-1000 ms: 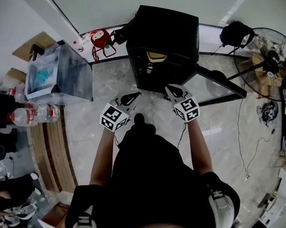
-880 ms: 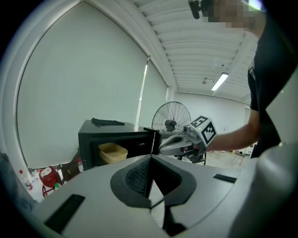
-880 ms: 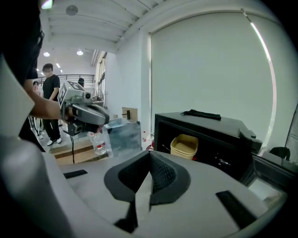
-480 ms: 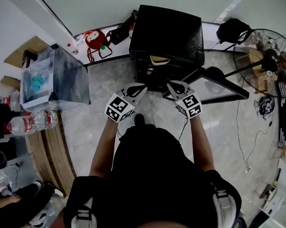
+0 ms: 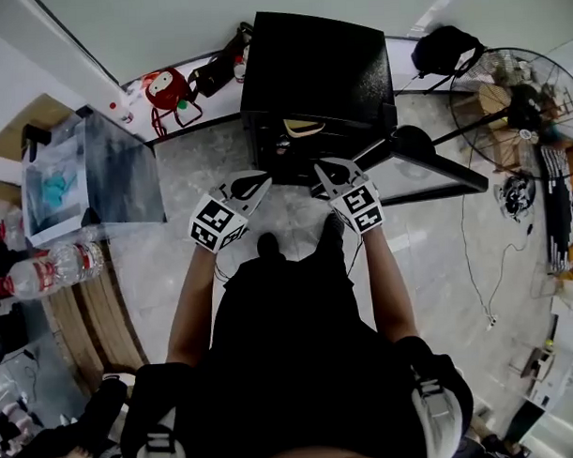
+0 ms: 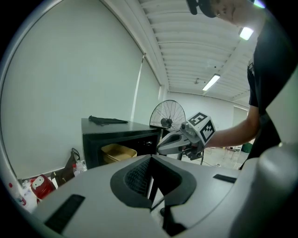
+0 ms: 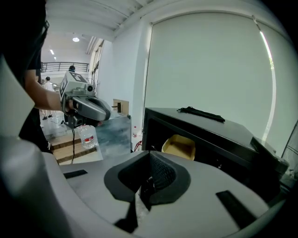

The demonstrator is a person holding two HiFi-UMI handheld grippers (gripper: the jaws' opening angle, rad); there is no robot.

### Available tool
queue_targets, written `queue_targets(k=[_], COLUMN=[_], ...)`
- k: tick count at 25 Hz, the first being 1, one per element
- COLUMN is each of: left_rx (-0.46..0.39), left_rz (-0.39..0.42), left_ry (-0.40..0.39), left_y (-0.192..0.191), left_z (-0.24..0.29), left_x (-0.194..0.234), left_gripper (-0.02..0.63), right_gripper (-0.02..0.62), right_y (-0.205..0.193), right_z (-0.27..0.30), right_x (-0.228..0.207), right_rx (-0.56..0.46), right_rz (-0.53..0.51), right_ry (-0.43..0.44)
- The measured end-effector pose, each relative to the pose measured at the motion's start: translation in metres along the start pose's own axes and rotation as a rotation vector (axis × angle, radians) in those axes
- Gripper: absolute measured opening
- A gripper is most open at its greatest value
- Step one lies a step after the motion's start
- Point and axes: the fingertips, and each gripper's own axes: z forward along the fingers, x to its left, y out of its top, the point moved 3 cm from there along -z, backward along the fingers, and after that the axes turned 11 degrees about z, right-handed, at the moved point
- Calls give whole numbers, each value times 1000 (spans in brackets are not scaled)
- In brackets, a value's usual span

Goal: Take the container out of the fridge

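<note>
1. Container (image 5: 304, 127), tan and shallow, sits inside the open black fridge (image 5: 318, 63), rim up, with its long side seemingly across the opening. Both forearms reach forward. The left gripper (image 5: 254, 184) and right gripper (image 5: 328, 168) hover just before the opening, tips toward it, clear of the container.
2. Left gripper view: its jaws are pressed together with nothing between them; the container lies ahead, to the left.
3. Right gripper view: its jaws are closed and empty; the container lies ahead, slightly right.

Container (image 5: 304, 127) in fridge (image 5: 318, 67), fan (image 5: 509, 101) rt of it
</note>
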Motion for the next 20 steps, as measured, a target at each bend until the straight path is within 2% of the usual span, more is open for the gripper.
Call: queue_targets(k=[8,16,20], left_rx=[-9,5,7], left_rz=[-14,-47,-55], left_ry=[41,98,127], left_y=[4,0,-1], left_z=[12,12,8], left_x=[14,21,25], left_gripper=[12,12,12], right_gripper=[-2,-2,41], right_y=[13,11,7], right_z=[23,45,61], right_x=[-8,-18,-21], right_rx=[68,95,113], right_rz=[-150,-244,-322], right_ry=[5,50,42])
